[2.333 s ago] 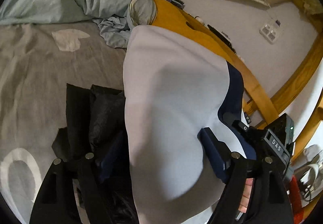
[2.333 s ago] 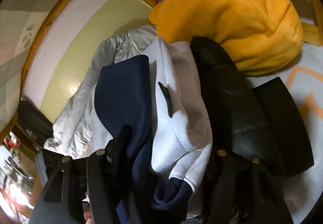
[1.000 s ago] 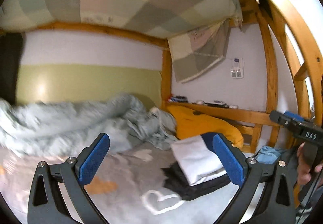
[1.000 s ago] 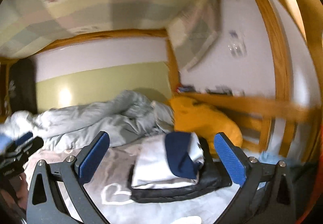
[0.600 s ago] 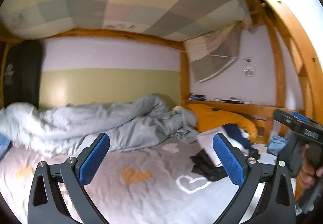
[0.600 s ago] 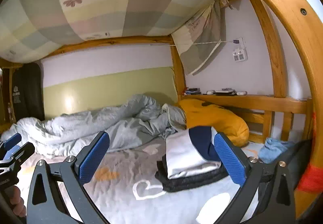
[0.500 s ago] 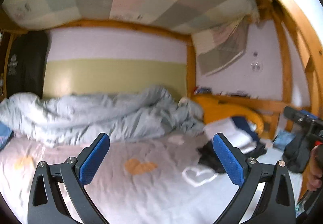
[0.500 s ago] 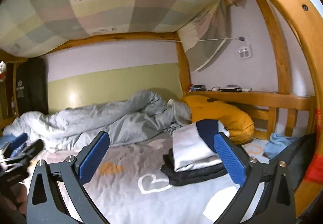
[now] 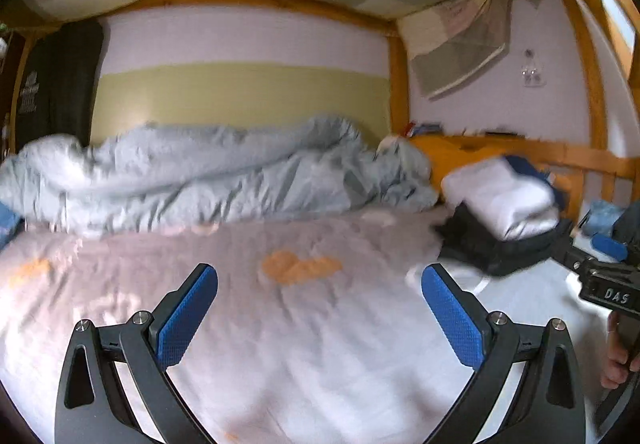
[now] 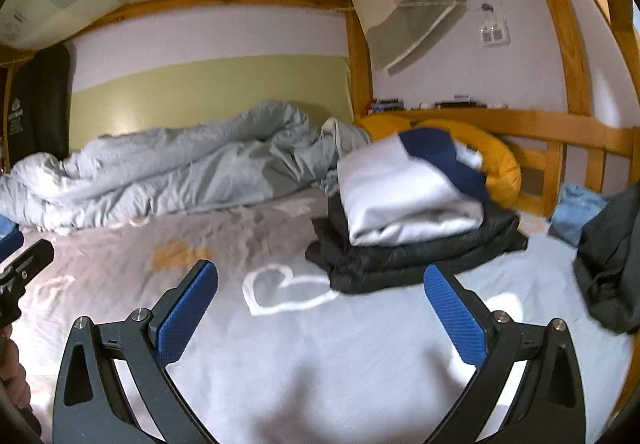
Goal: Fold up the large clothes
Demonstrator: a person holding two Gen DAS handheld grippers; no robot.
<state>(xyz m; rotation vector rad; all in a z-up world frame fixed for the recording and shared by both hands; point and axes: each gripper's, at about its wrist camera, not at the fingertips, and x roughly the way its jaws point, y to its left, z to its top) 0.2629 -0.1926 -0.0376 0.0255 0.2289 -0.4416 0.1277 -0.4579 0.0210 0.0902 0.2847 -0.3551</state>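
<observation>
Right wrist view: folded white-and-navy garment (image 10: 404, 196) rests atop folded black jacket (image 10: 416, 250) on the bed (image 10: 320, 364), stacked clear of the folding area. Right hand-held gripper (image 10: 320, 308) and left hand-held gripper (image 9: 319, 308) gape apart, holding nothing.

Folded white-and-navy garment (image 10: 404, 188) lies atop folded black jacket (image 10: 416, 250) (both on the bed).
</observation>
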